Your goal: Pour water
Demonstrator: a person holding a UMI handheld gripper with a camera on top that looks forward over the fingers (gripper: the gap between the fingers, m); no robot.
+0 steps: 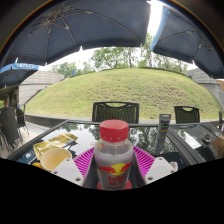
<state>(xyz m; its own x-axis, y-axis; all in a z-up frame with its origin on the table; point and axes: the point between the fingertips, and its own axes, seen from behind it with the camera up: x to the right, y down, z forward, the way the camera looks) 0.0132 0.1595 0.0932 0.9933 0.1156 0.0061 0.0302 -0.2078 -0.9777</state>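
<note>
A bottle [113,155] with a red cap [114,130] was seen upright between the two fingers of the gripper [113,165], its long axis vertical and its neck pointing up toward the parasols. The pink pads [84,159] were seen close against its sides, and the bottle was judged to be held by the gripper, narrowed onto its body; whether its base was lifted off the tabletop [190,140] could not be told, since the lower part was hidden. The liquid and label inside looked reddish and yellow, so the contents could not be confirmed as plain water.

Just to the left of the fingers, a yellowish packet or dish [52,150] was made out on the glass tabletop, its exact nature being unclear. Beyond the bottle to the right, a dark upright tumbler [163,132] was seen standing on the tabletop, well apart from the gripper; it was judged the likely receiver, so a pour would call for the bottle to be carried forward and to the right and tipped toward it. Nothing was seen standing between the two.

Further off, dark chairs [115,111] were ranged along the far side. Behind them a grassy mound [120,88] and trees were seen, under dark parasols [80,28].
</note>
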